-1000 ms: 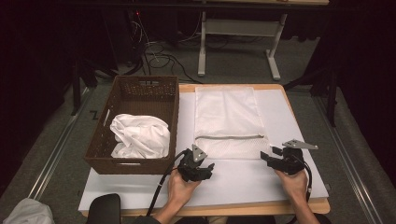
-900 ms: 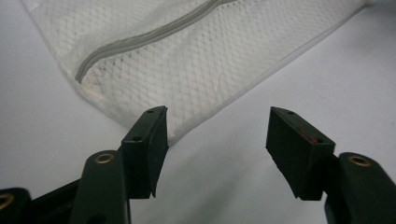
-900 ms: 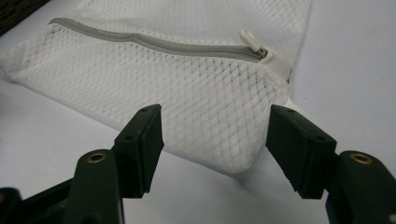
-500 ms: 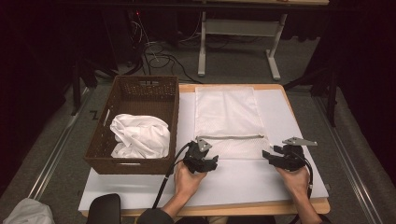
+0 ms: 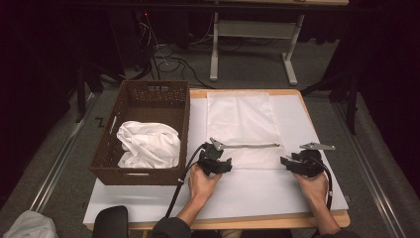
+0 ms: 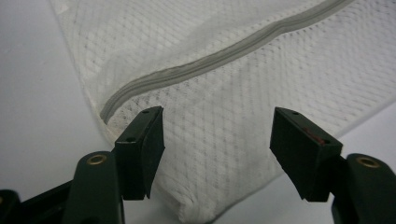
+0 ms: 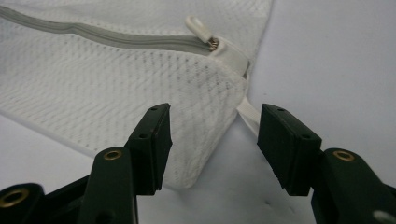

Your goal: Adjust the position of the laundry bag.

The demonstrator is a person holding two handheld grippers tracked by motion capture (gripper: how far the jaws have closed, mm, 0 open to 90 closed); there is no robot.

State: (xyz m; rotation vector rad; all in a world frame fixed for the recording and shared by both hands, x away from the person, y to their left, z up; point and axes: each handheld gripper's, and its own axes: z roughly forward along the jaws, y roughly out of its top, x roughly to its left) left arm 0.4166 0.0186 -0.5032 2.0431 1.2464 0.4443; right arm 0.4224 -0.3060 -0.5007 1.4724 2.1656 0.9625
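Both grippers, left (image 6: 217,140) and right (image 7: 212,142), gape over mesh bag (image 5: 242,124) corners (probably not touching); zipper pull (image 7: 198,27) right.

The high view is looking down on the table (image 5: 257,193) from afar. Both gripper views are peering closely at the mesh bag (image 6: 243,93), each facing one near corner.

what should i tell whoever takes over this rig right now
Left gripper: jaws open, poised over the near left corner of the mesh laundry bag, gripping nothing.
Right gripper: jaws open at the bag's near right corner, beside the zipper pull, gripping nothing.
The bag lies flat on the white table; its zipper looks closed.
White cloth sits bundled in the wicker basket.
Done: grippers lined up at the corners.
Left: probably grip the bag, unzip it, load the cloth.
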